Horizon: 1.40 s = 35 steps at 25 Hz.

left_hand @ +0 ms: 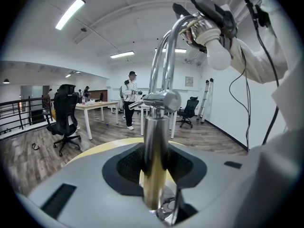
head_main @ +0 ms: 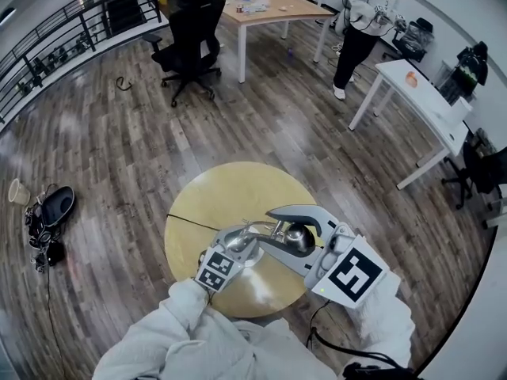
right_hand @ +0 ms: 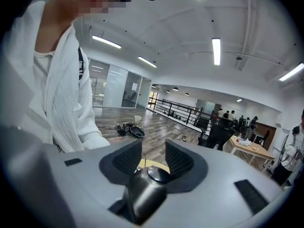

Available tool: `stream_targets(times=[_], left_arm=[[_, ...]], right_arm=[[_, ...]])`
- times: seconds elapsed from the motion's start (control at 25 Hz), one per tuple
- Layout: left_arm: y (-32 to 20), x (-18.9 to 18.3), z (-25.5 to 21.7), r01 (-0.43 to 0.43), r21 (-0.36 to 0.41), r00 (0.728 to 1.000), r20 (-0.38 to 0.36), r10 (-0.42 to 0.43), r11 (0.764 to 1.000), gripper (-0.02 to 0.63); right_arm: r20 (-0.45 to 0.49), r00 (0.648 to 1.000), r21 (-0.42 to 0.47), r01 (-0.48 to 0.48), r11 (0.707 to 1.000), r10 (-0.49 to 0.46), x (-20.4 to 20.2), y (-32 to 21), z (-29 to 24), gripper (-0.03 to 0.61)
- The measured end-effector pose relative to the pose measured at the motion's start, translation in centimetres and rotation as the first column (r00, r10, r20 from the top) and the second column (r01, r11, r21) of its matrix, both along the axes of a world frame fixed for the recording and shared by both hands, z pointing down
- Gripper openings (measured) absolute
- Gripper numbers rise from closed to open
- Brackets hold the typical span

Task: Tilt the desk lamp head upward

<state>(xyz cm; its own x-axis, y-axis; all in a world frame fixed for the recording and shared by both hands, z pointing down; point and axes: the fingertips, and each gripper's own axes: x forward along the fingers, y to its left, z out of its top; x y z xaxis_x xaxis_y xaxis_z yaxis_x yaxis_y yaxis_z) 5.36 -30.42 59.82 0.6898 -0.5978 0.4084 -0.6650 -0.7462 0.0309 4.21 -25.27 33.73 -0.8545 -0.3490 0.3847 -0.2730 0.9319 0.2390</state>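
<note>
The left gripper point(left_hand: 153, 172) is clamping the desk lamp's upright chrome post point(left_hand: 155, 141) between its pads, low on the stem. This grip is judged to be anchoring the lamp so that it is not sliding or tipping on the round table point(head_main: 230, 196) while the head is being worked. The right gripper point(right_hand: 153, 159) is pinching the lamp head point(right_hand: 145, 194). The dark metal shell is sitting deep between the jaws, near their roots, with the pad tips standing apart beyond it. In the left gripper view the lamp head is sitting high at the end of the curved neck point(left_hand: 164, 51), above and to the right of the post, and the bare bulb point(left_hand: 217, 56) is pointing down and outward. The tilt is therefore judged to be in progress, not complete. The lamp is standing over the near half of the yellow table, close to the operator. The table is resting on a wood-plank floor point(head_main: 119, 149) in a large open office. An office chair point(head_main: 190, 34), a wooden desk point(head_main: 273, 8), a white desk point(head_main: 420, 93) and a standing person point(head_main: 360, 30) are occupying the far side. A railing point(head_main: 47, 38) is running along the left.
</note>
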Motion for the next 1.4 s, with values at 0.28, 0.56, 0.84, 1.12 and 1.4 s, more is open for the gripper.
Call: stream_targets(times=[0.28, 0.56, 0.84, 1.12, 1.4], left_arm=[[-0.1, -0.3, -0.1, 0.008, 0.006, 1.000, -0.008, -0.008, 1.000, 0.129], [0.3, -0.6, -0.3, -0.002, 0.012, 1.000, -0.008, 0.002, 1.000, 0.129], [0.2, -0.7, -0.3, -0.017, 0.009, 1.000, -0.017, 0.017, 1.000, 0.129], [0.3, -0.2, 0.3, -0.039, 0.010, 0.999, 0.016, 0.039, 0.999, 0.129], [0.5, -0.4, 0.1, -0.047, 0.036, 0.999, 0.016, 0.046, 0.998, 0.129]], right_arm=[[-0.084, 0.995, -0.042, 0.049, 0.998, -0.052, -5.7, -2.6, -1.4, 0.161], [-0.158, 0.985, -0.088, 0.058, 0.994, -0.071, -7.6, -3.1, -1.3, 0.160], [-0.148, 0.987, -0.100, 0.039, 0.994, -0.053, -7.8, -3.3, -1.3, 0.161], [-0.094, 0.995, -0.069, 0.011, 0.998, -0.018, -7.3, -3.1, -1.6, 0.161], [0.007, 0.996, 0.083, -0.085, 0.993, 0.085, -4.6, -3.1, -4.8, 0.161]])
